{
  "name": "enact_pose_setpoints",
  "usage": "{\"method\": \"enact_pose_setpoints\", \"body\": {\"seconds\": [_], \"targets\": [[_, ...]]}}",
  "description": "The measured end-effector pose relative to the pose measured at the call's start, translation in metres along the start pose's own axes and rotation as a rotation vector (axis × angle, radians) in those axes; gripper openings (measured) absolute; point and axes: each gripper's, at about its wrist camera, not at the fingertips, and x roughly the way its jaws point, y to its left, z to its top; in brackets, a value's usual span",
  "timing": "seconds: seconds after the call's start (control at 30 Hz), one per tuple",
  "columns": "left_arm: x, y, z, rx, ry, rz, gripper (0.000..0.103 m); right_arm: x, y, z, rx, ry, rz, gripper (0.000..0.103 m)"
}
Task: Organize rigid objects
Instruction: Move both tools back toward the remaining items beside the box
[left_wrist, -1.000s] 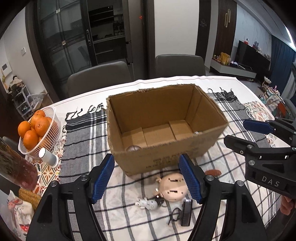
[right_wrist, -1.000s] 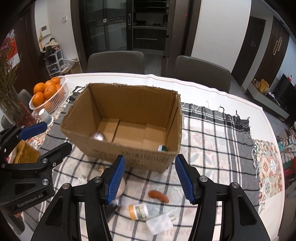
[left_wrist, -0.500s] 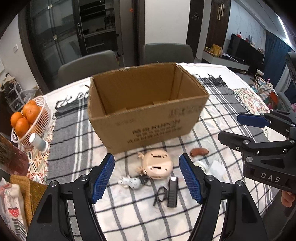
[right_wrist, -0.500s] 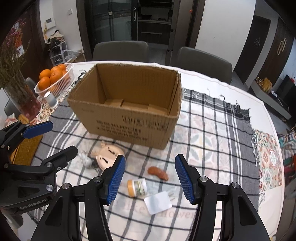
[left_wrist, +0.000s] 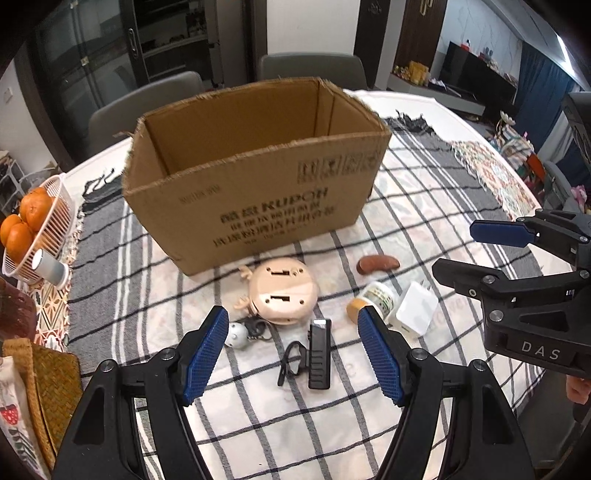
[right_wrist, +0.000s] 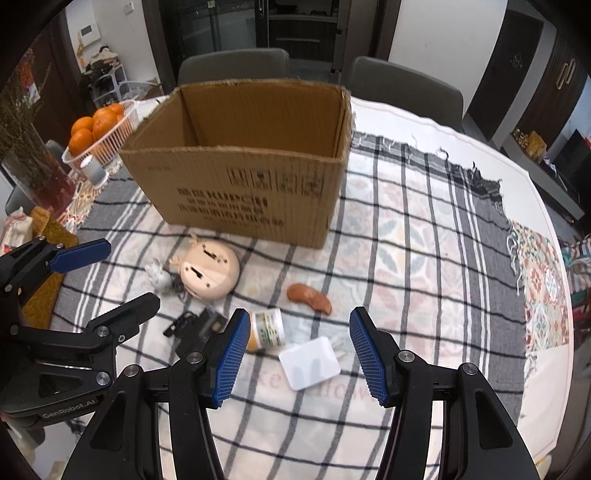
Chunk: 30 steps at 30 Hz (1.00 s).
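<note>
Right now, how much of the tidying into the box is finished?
Done: cannot tell; the cardboard box hides its floor. In hand: nothing; both hand-held grippers are open. Left: round toy, black clip, pill bottle, white charger, brown piece.

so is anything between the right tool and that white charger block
Nothing visible. The right tool is open, with the white charger block lying bare on the cloth just ahead of it. The pill bottle lies beside the block.

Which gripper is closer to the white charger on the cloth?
Right. The right gripper hangs open directly over the white charger; the left gripper is off to one side, above the black clip.
</note>
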Motion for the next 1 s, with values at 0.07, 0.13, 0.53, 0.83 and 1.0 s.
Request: {"method": "enact_pose_setpoints", "body": {"seconds": [0.07,0.13,0.53,0.83,1.0], "targets": [[0.006,-0.002,0.0,0.007,0.021,-0.008,0.072,0.005,-0.002,-0.002,0.0,0.023,-0.002,0.057],[0.012,-0.004,-0.001,0.009,0.044,-0.018,0.072,0.011,-0.003,-0.005,-0.006,0.055,-0.002,0.057],[0.051,-0.01,-0.003,0.039,0.172,-0.041,0.071,0.048,-0.014,-0.017,-0.003,0.205,0.014,0.057],[0.07,-0.011,-0.003,0.064,0.231,-0.037,0.071,0.075,-0.02,-0.024,-0.014,0.291,0.033,0.057],[0.075,-0.011,-0.005,0.064,0.252,-0.047,0.07,0.086,-0.023,-0.026,-0.009,0.326,0.049,0.064]]}}
